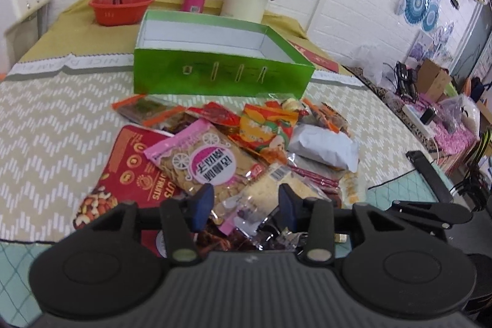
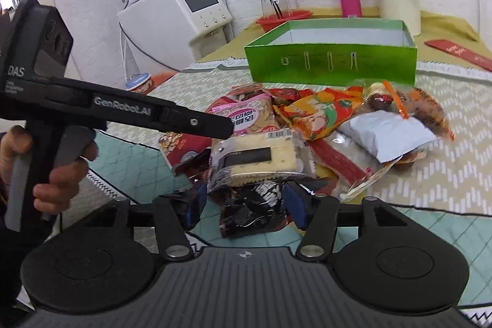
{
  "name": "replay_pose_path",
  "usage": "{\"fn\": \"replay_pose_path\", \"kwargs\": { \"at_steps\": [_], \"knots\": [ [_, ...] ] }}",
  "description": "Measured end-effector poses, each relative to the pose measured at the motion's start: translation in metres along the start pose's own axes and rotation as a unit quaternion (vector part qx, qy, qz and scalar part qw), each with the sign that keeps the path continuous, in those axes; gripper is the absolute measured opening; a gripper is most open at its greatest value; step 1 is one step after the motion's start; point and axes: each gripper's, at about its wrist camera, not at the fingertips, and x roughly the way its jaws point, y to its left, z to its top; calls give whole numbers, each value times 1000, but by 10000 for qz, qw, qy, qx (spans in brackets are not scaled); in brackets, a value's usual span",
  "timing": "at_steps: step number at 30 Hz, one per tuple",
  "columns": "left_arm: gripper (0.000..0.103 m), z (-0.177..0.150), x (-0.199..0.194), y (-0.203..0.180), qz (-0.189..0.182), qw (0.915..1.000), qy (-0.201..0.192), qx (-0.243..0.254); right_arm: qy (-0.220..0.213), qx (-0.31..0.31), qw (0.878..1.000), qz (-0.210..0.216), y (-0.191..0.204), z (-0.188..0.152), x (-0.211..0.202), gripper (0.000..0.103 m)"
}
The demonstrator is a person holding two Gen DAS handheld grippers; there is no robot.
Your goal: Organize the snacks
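Your left tool (image 1: 244, 202) tilts down over the near edge of the snack pile (image 1: 246, 143), its blue pads partly apart with nothing pressed between them. Your hand (image 2: 58, 171) wraps its grey handle at the left of the right wrist view. To the right, your right tool (image 2: 243, 205) also slants down, jaws wide, straddling a dark crinkled packet (image 2: 252, 214) without squeezing it. That packet's print is too crumpled to read. A cracker pack (image 2: 261, 159) lies flat, its long side running left to right. Beyond the pile on the tabletop (image 1: 55, 119), the open green box (image 1: 215, 76) sits with its long side facing you.
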Motion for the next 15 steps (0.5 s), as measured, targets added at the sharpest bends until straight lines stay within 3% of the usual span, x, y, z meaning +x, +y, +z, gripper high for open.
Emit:
{"fn": "replay_pose_path", "kwargs": {
  "at_steps": [5,8,11,15],
  "knots": [
    [41,-7,14,-10,-136,9995,177,214,12,216,9998,35,2,-1,2,90],
    [41,-9,13,-12,-572,9976,345,194,-14,273,9992,-306,-2,-3,3,91],
    [40,-11,7,-18,-847,9951,423,270,4,479,9986,-230,-8,-7,1,91],
    [40,-2,2,-13,-690,9970,290,178,-132,618,9979,-163,-9,-11,-5,91]
  ]
}}
